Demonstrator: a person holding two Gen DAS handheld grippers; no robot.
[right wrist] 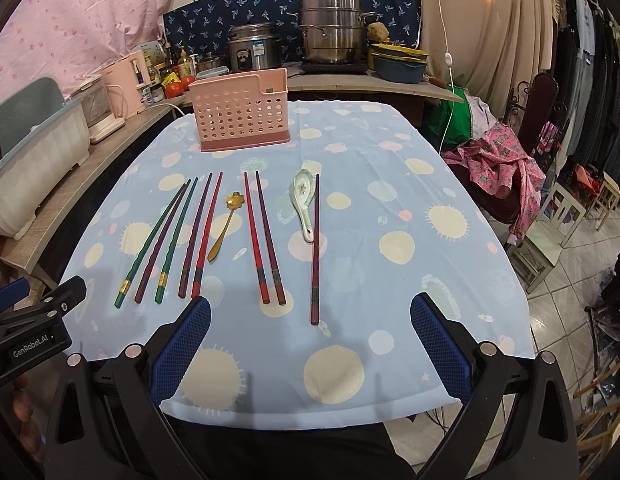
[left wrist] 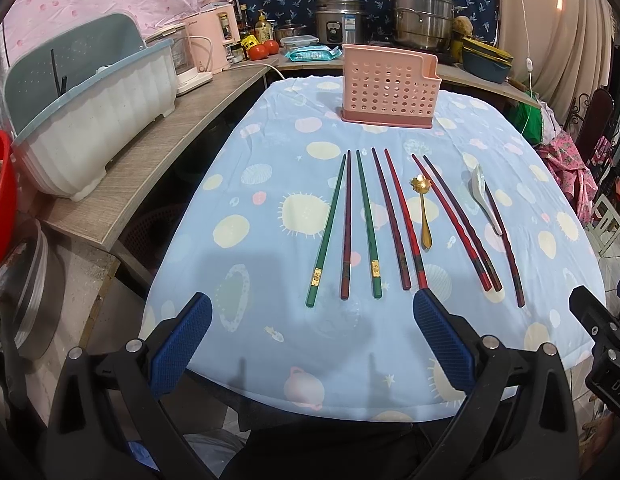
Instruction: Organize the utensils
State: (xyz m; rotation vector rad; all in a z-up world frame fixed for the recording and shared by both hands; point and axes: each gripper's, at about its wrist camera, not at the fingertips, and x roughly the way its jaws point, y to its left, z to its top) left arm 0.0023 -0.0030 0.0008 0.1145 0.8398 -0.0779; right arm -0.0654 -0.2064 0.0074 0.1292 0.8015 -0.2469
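Several chopsticks lie side by side on the blue tablecloth: green ones [left wrist: 326,227] [right wrist: 149,240], dark purple and red ones [left wrist: 406,220] [right wrist: 255,240], and a lone dark one [right wrist: 315,248]. A gold spoon [left wrist: 423,212] [right wrist: 223,224] and a white ceramic spoon [left wrist: 486,198] [right wrist: 303,200] lie among them. A pink perforated utensil holder [left wrist: 390,86] [right wrist: 239,114] stands empty at the table's far end. My left gripper [left wrist: 312,306] is open near the chopsticks' near ends. My right gripper [right wrist: 310,314] is open just short of the lone chopstick's end.
A side counter on the left carries a white and grey dish rack [left wrist: 93,120] [right wrist: 33,160], a pink kettle [left wrist: 207,40] and jars. Steel pots [left wrist: 422,12] [right wrist: 334,28] stand behind the table. A chair with pink cloth [right wrist: 506,168] is at the right.
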